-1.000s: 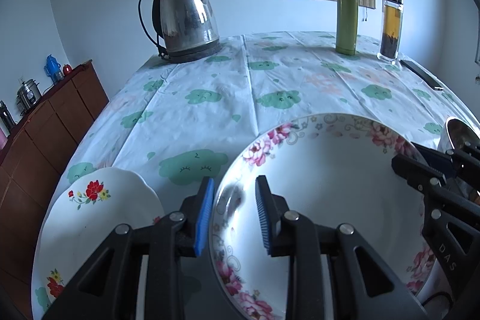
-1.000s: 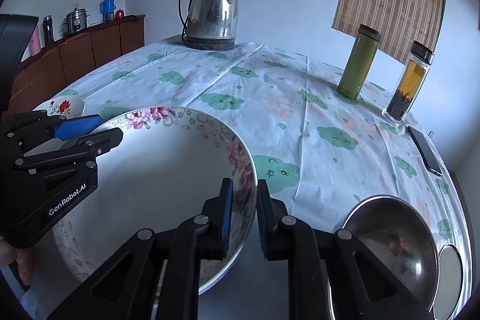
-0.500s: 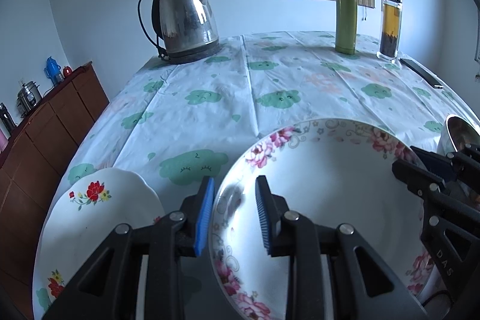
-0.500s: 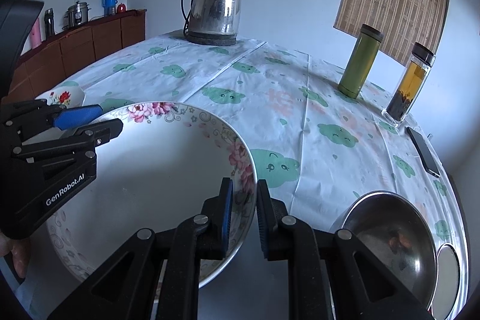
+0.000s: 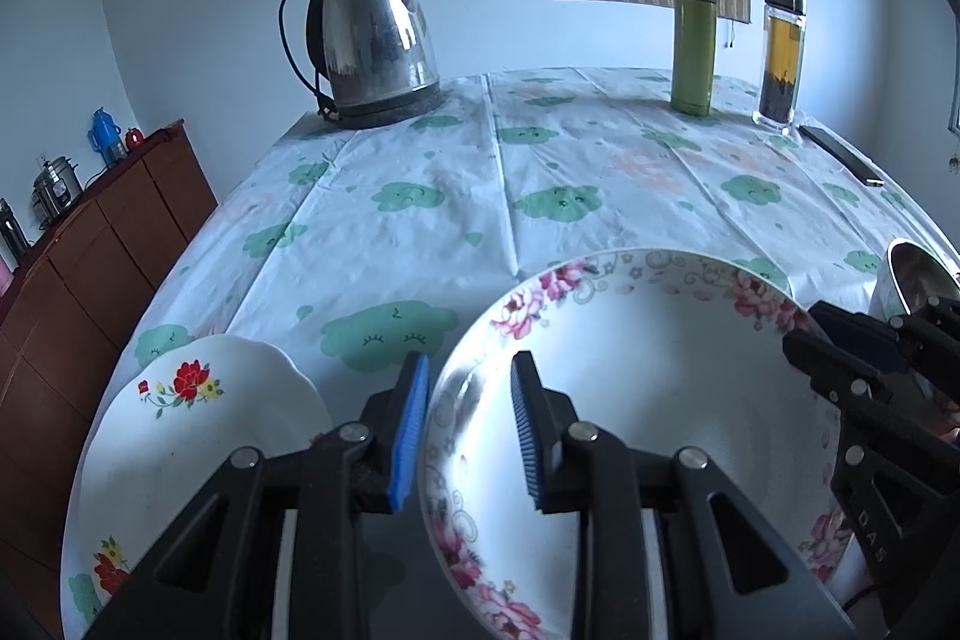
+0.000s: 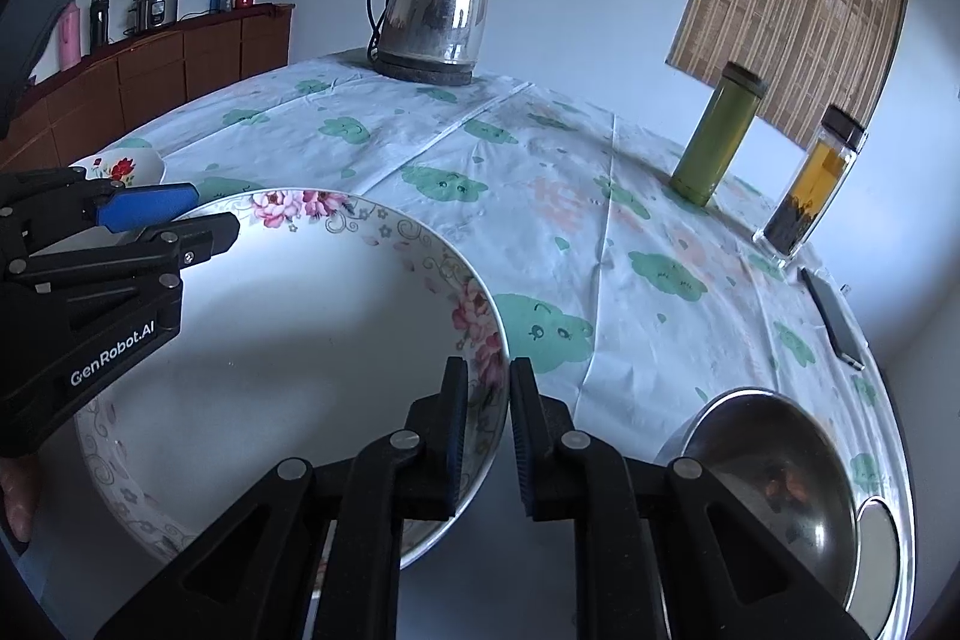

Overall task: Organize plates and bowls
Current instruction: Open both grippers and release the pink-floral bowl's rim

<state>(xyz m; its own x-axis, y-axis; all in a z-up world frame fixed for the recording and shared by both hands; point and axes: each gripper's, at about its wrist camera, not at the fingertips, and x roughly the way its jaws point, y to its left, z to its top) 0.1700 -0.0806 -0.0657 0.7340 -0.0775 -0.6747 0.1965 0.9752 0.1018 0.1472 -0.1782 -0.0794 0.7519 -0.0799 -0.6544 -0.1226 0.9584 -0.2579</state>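
A large white bowl with pink flowers on its rim [image 5: 648, 370] [image 6: 288, 340] is held between my two grippers near the table's front edge. My left gripper [image 5: 469, 370] [image 6: 207, 214] is shut on its left rim, one blue pad outside the wall and one inside. At the opposite rim, my right gripper [image 6: 487, 370] [image 5: 807, 325] is shut on the flowered edge. A small white plate with red flowers [image 5: 198, 436] [image 6: 120, 166] lies just left of the bowl. Right of it stands a steel bowl [image 6: 762, 466] [image 5: 918, 274].
A steel kettle [image 5: 375, 39], a green flask [image 5: 693, 45], a tea bottle [image 5: 780, 57] and a phone [image 5: 840, 153] sit toward the back and right of the cloud-print tablecloth. A flat metal dish [image 6: 876, 550] is beside the steel bowl. A wooden sideboard [image 5: 90, 268] stands left.
The bowl's far rim sits a little lower in the left wrist view, and the right wrist view has rolled slightly. Both grips on the bowl stay the same.
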